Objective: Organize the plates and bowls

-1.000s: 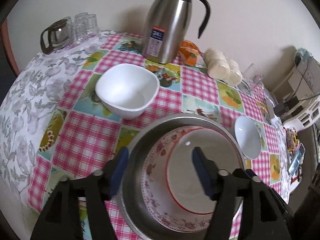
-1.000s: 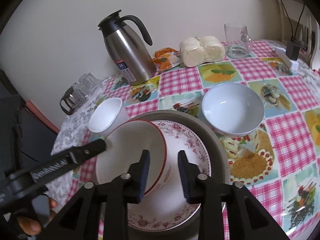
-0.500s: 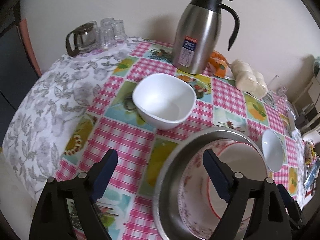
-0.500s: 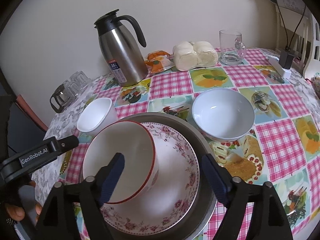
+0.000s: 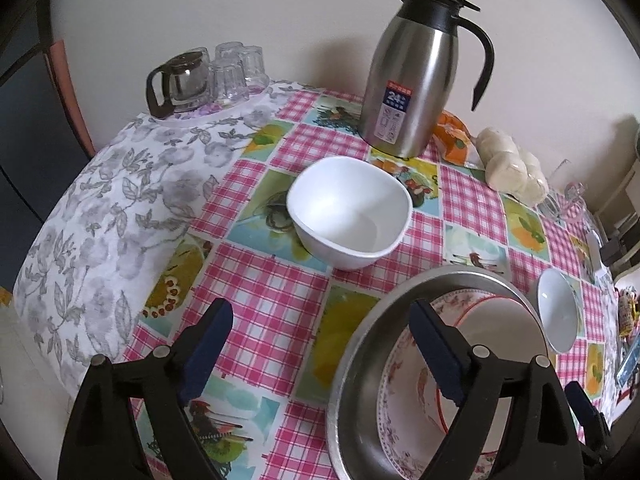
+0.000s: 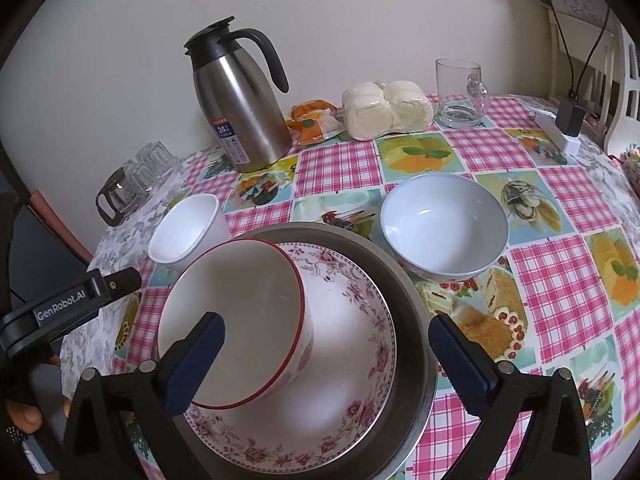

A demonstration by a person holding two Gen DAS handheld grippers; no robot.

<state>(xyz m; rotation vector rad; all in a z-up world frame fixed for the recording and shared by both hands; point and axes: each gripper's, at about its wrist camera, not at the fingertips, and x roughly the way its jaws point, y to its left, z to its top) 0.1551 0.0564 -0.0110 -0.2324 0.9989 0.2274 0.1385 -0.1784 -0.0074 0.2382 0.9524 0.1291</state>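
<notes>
Two hand-held grippers, both with jaws spread wide and nothing between the pads. Left hand-held gripper [image 5: 322, 346]: left finger over the checked tabletop [image 5: 276, 304], right finger over the near rim of the steel basin [image 5: 352, 368]; contact with the rim cannot be told. Right hand-held gripper [image 6: 326, 354]: poised above the basin [image 6: 416, 320], left finger in front of the red-rimmed bowl [image 6: 240, 312], right finger in front of the basin's right edge; gripping nothing.

Stack: red-rimmed bowl sits tilted inside the floral plate [image 6: 352, 340], which lies inside the basin. White square bowl [image 5: 350, 212] stands alone on the tabletop, beyond and left of the basin, in front of the steel thermos jug [image 5: 416, 76]. Pale blue bowl [image 6: 444, 226] stands upright just right of the basin, rims close; touching or not cannot be told.
</notes>
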